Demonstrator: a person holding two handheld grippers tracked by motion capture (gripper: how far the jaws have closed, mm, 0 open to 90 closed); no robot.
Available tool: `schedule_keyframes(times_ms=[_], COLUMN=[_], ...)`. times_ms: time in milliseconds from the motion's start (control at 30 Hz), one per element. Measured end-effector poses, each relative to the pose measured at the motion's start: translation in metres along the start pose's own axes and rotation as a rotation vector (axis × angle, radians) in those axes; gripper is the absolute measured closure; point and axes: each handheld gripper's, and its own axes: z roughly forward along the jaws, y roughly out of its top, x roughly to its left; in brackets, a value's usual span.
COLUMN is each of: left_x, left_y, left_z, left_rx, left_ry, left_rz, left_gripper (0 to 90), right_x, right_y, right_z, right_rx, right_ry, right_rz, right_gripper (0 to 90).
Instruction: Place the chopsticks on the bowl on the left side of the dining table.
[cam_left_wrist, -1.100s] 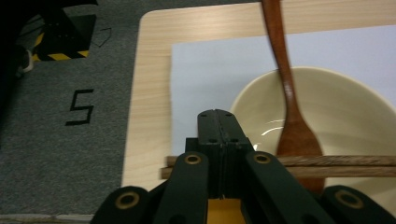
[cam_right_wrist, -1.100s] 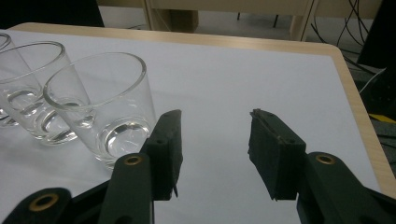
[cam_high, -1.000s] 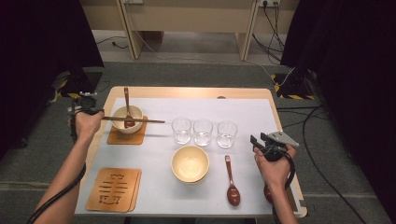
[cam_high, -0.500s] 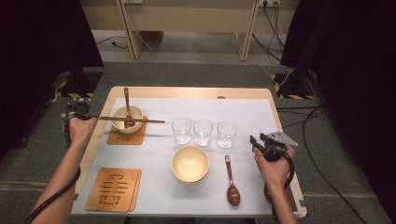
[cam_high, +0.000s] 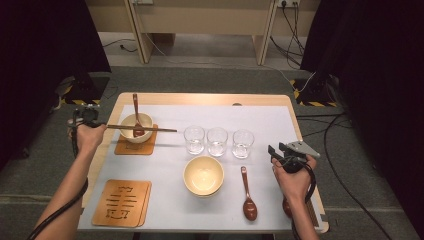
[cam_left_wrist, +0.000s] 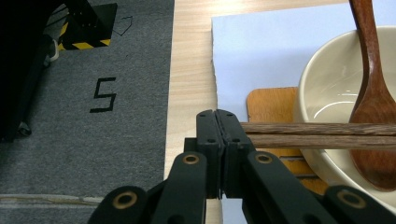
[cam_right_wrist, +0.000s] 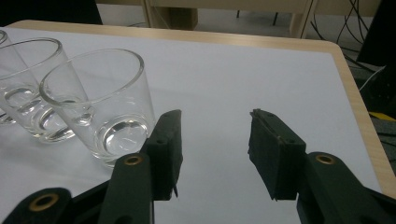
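Observation:
A cream bowl (cam_high: 142, 121) stands on a wooden coaster (cam_high: 125, 148) at the table's left, with a brown spoon (cam_high: 135, 107) leaning in it. A pair of wooden chopsticks (cam_high: 150, 129) lies level across the bowl's rim. My left gripper (cam_high: 101, 126) sits at their left end. In the left gripper view its jaws (cam_left_wrist: 217, 114) are pressed together, and the chopsticks (cam_left_wrist: 317, 135) run off to the right from behind the right jaw, not between the pads. My right gripper (cam_high: 271, 149) hovers at the table's right, open with nothing between its fingers (cam_right_wrist: 215, 135), just right of a clear glass (cam_right_wrist: 98, 102).
Three empty glasses (cam_high: 217, 141) stand in a row at mid-table. In front of them sit a second cream bowl (cam_high: 203, 175) and a brown spoon (cam_high: 247, 194) lying on the white mat (cam_high: 260, 115). A second coaster (cam_high: 121, 202) lies at the front left.
My left hand has drawn back slightly to the left of the bowl. The chopsticks stay across the rim. The right hand has not moved.

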Motion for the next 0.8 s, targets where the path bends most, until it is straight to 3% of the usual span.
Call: schedule_keyframes(times_ms=[300, 367, 433, 600, 800], left_x=[-0.005, -0.009, -0.013, -0.035, -0.051], left_y=[0.007, 0.009, 0.012, 0.017, 0.019], left_z=[-0.008, -0.009, -0.009, -0.008, 0.001], left_rx=[-0.056, -0.073, -0.077, -0.078, -0.058], left_ry=[-0.021, -0.042, -0.054, -0.141, -0.147], left_rz=[0.011, 0.02, 0.034, 0.043, 0.075], left_gripper=[87.5, 87.5, 87.6, 87.7, 87.9], right_x=[0.001, 0.001, 0.001, 0.002, 0.0], right_y=[0.0, 0.0, 0.0, -0.001, -0.001], right_z=[0.001, 0.001, 0.001, 0.003, 0.001], right_rx=[0.002, 0.003, 0.004, 0.001, 0.002], right_ry=[-0.001, 0.0, 0.001, 0.002, 0.002], right_rz=[-0.002, -0.002, -0.002, -0.007, -0.003], right_gripper=[54.5, 54.5, 54.5, 54.5, 54.5])
